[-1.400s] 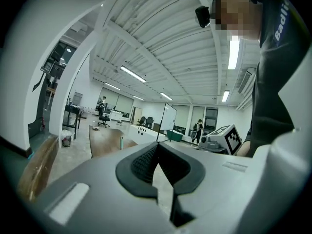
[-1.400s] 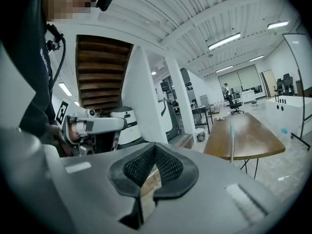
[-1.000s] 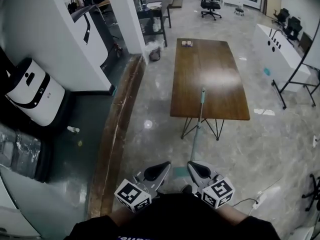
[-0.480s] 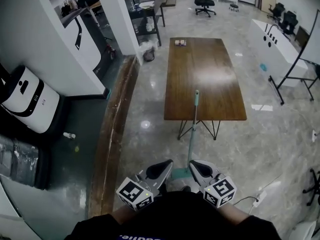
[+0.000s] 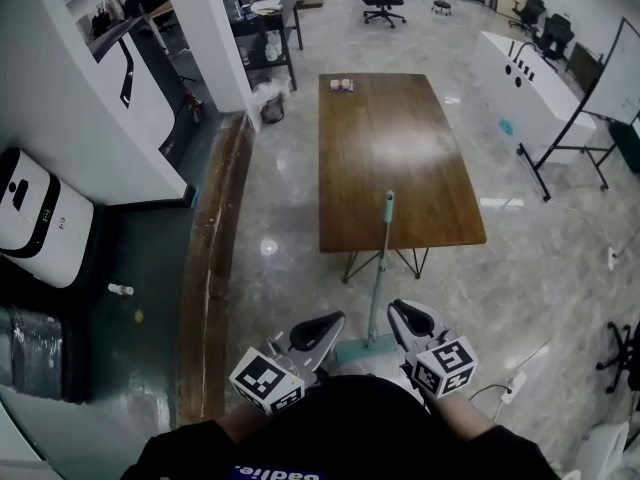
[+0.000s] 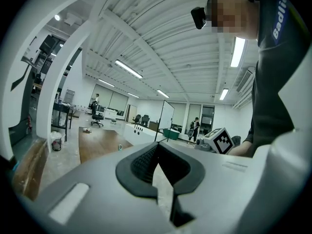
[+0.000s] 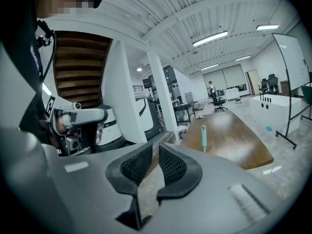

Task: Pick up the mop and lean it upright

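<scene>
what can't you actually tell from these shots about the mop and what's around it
- Whether the mop handle touches the table: the head view looks steeply down, so the two only overlap at the near edge and contact cannot be told.
- The small items at the table's far end: head view, too small to name.
- The white object on the dark floor at left: head view, too small to identify.

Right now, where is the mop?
In the head view the mop stands upright at centre, its teal head on the floor close before the person, its handle top apparently against the near end of the wooden table.
</scene>
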### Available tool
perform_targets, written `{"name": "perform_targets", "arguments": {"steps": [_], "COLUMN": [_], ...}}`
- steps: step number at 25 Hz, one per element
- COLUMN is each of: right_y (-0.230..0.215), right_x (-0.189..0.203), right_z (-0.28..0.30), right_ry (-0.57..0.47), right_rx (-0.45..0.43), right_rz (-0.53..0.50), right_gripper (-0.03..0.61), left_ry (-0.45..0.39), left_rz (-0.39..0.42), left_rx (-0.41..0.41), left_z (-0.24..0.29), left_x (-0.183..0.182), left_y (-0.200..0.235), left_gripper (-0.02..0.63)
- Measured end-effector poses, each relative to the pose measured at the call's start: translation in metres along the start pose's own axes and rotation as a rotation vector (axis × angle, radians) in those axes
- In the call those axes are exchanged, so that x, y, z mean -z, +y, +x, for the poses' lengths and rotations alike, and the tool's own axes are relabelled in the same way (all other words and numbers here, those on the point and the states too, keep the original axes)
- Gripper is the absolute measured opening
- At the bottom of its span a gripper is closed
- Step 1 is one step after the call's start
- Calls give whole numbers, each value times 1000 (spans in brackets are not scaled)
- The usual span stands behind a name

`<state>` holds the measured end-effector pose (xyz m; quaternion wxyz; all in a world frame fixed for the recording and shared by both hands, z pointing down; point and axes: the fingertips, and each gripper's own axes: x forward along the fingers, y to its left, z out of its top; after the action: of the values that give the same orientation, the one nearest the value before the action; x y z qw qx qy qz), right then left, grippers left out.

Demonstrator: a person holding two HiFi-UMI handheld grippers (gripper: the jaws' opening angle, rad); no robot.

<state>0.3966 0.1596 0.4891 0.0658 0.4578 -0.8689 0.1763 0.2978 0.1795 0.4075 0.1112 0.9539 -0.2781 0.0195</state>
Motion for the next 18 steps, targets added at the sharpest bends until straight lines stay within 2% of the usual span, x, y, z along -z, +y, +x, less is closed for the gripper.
{"name": "perform_targets", "arguments": {"steps": [9,18], "right_y": [-47,-97], "right_x": [-16,2], "right_z": [66,109], "right_ry": [49,122], "right_rx": [123,208], "right_rz": [-2,5], "right_gripper": [91,112], "left_ry": [10,41], "left_rz": [-48,-46], "left_rx": [3,-28], "left_z": [-8,-20], "left_x": [-1,5], "left_y": [59,86], "left_gripper": [20,20]}}
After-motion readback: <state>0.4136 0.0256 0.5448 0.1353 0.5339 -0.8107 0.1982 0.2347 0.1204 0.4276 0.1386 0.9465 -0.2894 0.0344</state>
